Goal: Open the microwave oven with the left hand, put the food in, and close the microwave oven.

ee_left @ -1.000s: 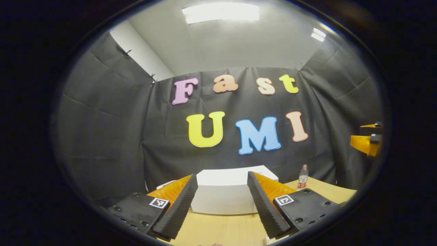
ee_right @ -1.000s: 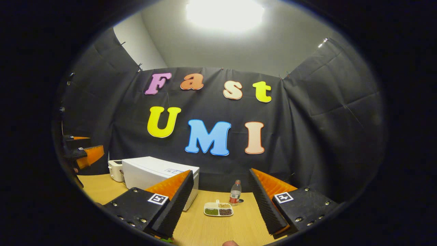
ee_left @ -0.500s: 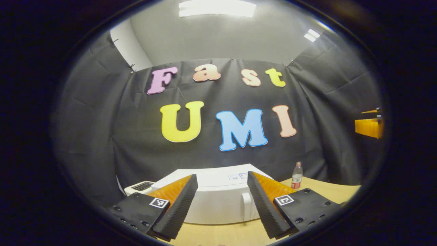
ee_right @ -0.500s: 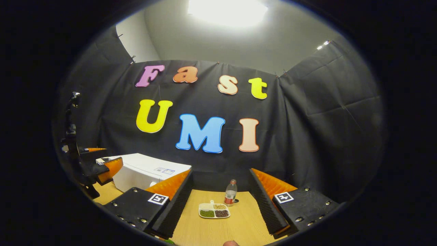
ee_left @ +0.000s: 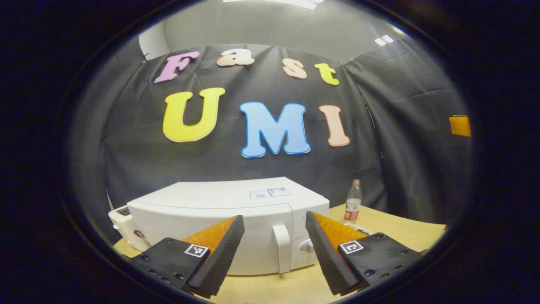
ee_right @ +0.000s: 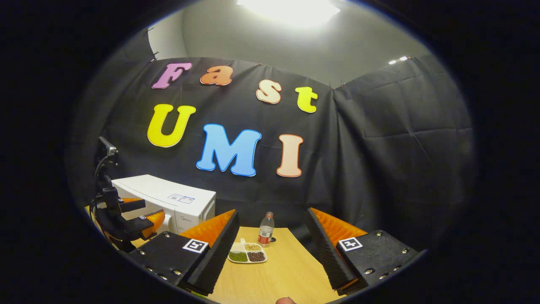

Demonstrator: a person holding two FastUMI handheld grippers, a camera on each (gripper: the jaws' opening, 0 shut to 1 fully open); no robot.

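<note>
A white microwave oven (ee_left: 219, 211) stands on the wooden table with its door shut; its upright white handle (ee_left: 282, 248) sits just left of the control knob. My left gripper (ee_left: 274, 257) is open, and the handle appears between its fingers, still some way ahead. In the right gripper view the microwave oven (ee_right: 168, 200) is at the left, with the left gripper (ee_right: 139, 219) in front of it. A white divided tray of food (ee_right: 247, 256) holding green, tan and dark beans lies on the table. My right gripper (ee_right: 274, 253) is open above the table, short of the tray.
A clear bottle with a red label (ee_left: 352, 206) stands at the back of the table; in the right view the bottle (ee_right: 265, 230) is just behind the tray. A small white appliance (ee_left: 126, 226) sits left of the microwave. The wooden table (ee_right: 278, 274) extends forward.
Both grippers have tilted down and come forward. The microwave has grown larger in the left view, and its door handle now shows between the left fingers. Both stay open.
</note>
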